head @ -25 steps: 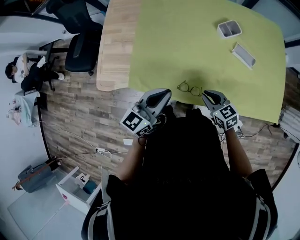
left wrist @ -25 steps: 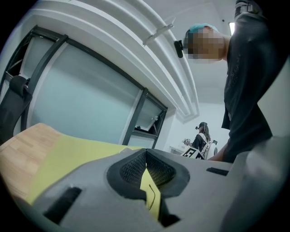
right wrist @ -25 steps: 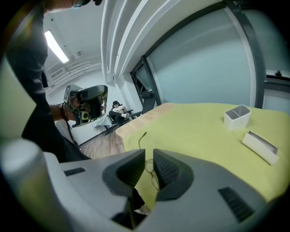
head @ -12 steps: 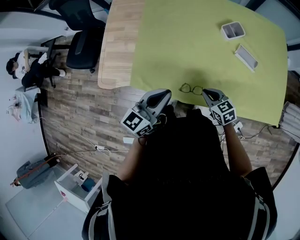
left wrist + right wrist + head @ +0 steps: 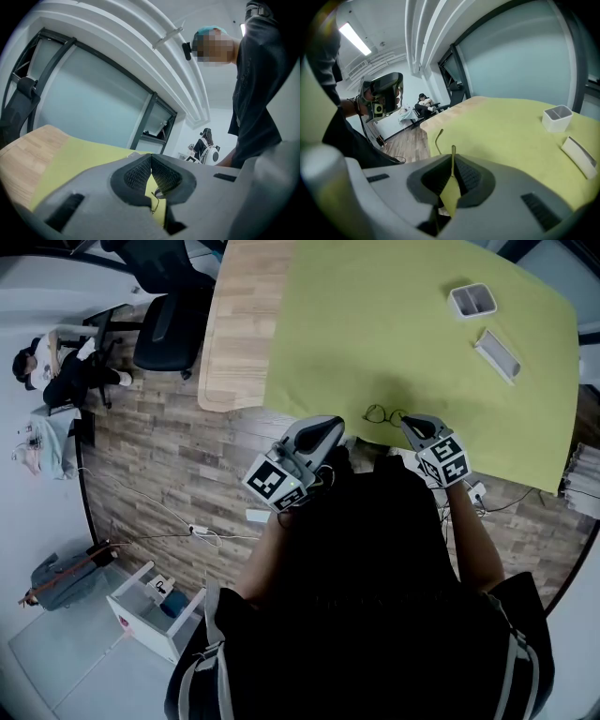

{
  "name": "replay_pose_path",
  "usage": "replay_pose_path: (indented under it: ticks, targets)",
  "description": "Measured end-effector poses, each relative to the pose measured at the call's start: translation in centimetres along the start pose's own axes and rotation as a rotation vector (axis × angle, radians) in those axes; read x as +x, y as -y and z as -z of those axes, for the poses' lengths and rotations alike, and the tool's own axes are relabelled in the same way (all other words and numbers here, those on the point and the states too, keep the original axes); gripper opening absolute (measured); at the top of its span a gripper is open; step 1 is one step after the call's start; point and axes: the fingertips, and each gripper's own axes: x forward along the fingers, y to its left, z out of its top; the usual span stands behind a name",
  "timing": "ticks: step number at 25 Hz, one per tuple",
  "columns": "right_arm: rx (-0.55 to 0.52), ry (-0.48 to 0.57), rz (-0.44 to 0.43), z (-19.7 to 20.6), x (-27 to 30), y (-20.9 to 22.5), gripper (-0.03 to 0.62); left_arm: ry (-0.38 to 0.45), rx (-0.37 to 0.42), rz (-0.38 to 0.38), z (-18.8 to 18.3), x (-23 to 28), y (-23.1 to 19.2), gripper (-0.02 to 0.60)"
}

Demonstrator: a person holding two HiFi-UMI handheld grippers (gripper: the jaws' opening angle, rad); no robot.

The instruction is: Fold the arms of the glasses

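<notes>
Surface: wooden bench, largely covered by a yellow-green mat. At the mat's far side, 1 white tray and 1 flat white box are noted, near each other and well apart from the glasses, which lie at the mat's near edge.

Room: wood-plank floor, an office chair at the bench's left end, and a seated person beyond it. Glazed wall panels are seen behind the bench.

Right gripper: jaws are closed on 1 arm of the glasses, and the other arm stands free just beside. Left gripper: jaws are together at the tips with nothing held, near the glasses' left side.

Hard to make out: the bench's near edge is covered by the operator's dark torso. The lenses are largely blocked in both gripper views.
</notes>
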Motion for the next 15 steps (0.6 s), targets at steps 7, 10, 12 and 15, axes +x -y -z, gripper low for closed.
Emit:
replay_pose_path:
  ticks: [7, 10, 12, 15]
  targets:
    - [-0.040, -0.043, -0.034, 0.0, 1.9, -1.4, 0.035, 0.007, -0.022, -0.017, 0.5, -1.3, -0.3, 0.018]
    - [-0.056, -0.065, -0.041, 0.2, 2.7, -1.8, 0.035, 0.014, -0.024, -0.026, 0.4, -1.9, -0.5, 0.020]
    - [-0.075, -0.081, -0.043, 0.3, 3.3, -2.0, 0.035, 0.017, -0.024, -0.031, 0.5, -2.3, -0.6, 0.019]
    - [-0.106, -0.101, -0.047, 0.4, 4.1, -2.4, 0.035, 0.018, -0.026, -0.037, 0.5, -2.8, -0.7, 0.019]
